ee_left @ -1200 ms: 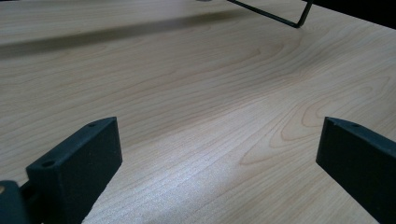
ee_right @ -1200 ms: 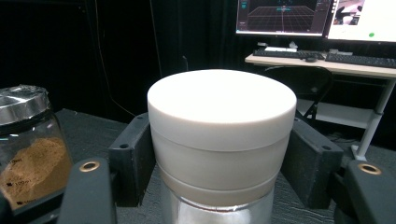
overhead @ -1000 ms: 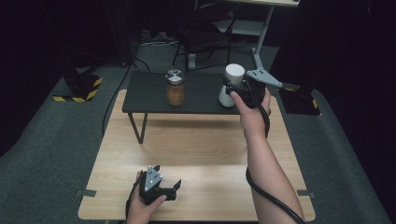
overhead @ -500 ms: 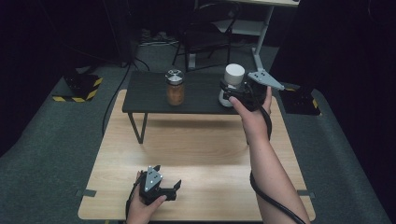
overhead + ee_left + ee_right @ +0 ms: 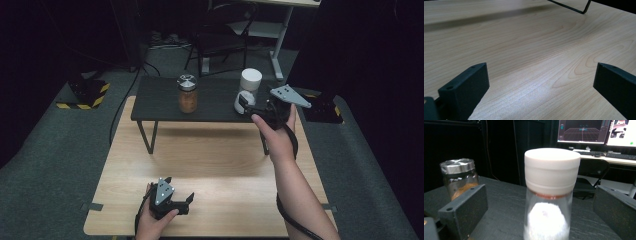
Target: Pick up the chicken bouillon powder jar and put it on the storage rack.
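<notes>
Right gripper (image 5: 248, 107), jaws spread around white-capped jar (image 5: 551, 195); glass looks rigid, slippery, breakable; grip mid-body. Left gripper (image 5: 186, 201) spread, idle

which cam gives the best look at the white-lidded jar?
Right gripper view: the white-lidded jar stands close between the open jaws of the right gripper, showing its lid, clear wall and white contents. High view has it small on the black shelf. Left gripper view faces bare wooden tabletop.
</notes>
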A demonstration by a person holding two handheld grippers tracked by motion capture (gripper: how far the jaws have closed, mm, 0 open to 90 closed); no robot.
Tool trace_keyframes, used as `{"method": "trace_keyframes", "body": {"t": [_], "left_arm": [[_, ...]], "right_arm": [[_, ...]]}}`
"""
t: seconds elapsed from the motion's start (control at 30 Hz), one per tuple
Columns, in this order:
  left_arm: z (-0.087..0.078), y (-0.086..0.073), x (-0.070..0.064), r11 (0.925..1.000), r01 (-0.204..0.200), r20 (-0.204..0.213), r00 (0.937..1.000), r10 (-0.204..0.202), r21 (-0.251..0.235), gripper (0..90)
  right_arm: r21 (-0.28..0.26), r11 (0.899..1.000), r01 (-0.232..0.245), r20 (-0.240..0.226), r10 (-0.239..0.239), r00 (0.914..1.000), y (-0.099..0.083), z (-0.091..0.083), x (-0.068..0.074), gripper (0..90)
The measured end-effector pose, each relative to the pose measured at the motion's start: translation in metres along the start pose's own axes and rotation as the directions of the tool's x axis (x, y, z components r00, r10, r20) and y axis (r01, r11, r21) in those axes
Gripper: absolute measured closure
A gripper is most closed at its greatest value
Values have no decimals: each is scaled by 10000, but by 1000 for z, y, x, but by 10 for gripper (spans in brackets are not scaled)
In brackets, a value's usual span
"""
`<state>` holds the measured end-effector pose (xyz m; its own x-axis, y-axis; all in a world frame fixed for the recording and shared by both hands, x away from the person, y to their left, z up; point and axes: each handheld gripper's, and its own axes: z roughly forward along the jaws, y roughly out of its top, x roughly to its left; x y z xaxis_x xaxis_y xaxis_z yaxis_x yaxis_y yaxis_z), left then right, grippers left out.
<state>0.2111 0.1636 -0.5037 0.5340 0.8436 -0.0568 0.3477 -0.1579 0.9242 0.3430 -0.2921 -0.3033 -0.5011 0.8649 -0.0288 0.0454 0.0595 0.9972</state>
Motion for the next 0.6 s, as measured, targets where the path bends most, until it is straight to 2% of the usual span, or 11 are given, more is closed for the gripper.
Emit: {"method": "trace_keyframes", "body": {"t": [0.6], "left_arm": [[0, 0, -2, 9999, -97, -58, 9999, 97, 25, 4]], "right_arm": [[-201, 9995, 224, -626, -236, 9978, -28, -36, 0, 0]]}}
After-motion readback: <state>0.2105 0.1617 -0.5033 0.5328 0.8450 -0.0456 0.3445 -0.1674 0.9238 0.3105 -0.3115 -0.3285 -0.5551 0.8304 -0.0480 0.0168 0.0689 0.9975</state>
